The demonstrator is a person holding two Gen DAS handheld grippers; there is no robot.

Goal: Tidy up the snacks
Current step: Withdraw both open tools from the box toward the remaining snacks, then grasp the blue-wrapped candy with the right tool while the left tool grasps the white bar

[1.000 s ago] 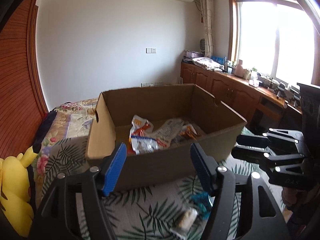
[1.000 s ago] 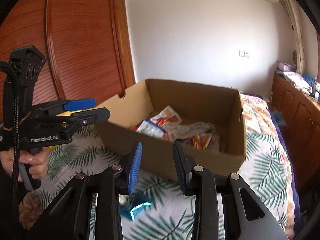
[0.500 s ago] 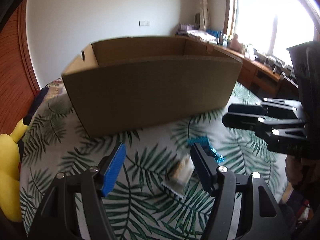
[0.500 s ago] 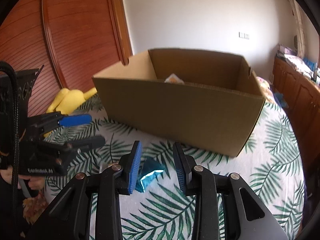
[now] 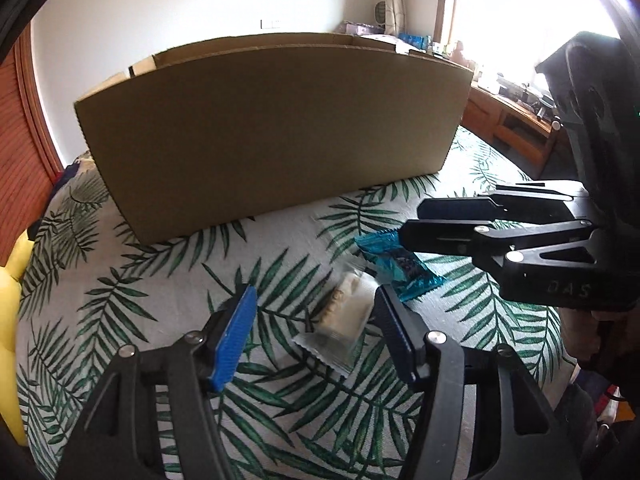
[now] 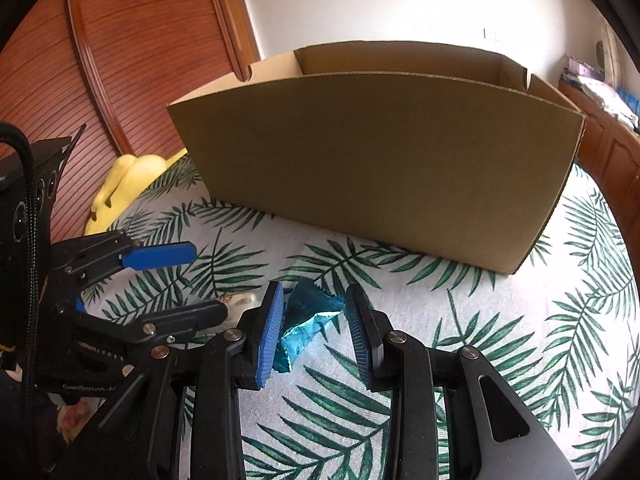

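Note:
A clear packet of pale snack pieces [image 5: 346, 318] lies on the leaf-print bedspread between the fingers of my left gripper [image 5: 316, 326]. Its jaws are closing, and the blue left pad still stands clear of the packet. A crinkled teal packet [image 6: 308, 316] lies between the narrowly parted fingers of my right gripper [image 6: 316, 314], with a gap still showing at the right pad. In the left wrist view the right gripper [image 5: 414, 222] hovers just over the teal packet [image 5: 404, 270]. The left gripper [image 6: 188, 286] shows at the left of the right wrist view. Behind both stands the open cardboard box [image 5: 272, 128] [image 6: 380, 168], its contents hidden by the near wall.
A yellow plush toy [image 6: 128, 180] lies at the left edge of the bed by the reddish wooden wardrobe [image 6: 132, 60]. Wooden cabinets [image 5: 508, 128] run under the window on the right. Bare bedspread [image 6: 500, 320] stretches to the right of the packets.
Both grippers have sunk toward the bedspread, so the box's inside has dropped out of sight. Each packet now lies between a gripper's fingers. The left jaws have narrowed a little.

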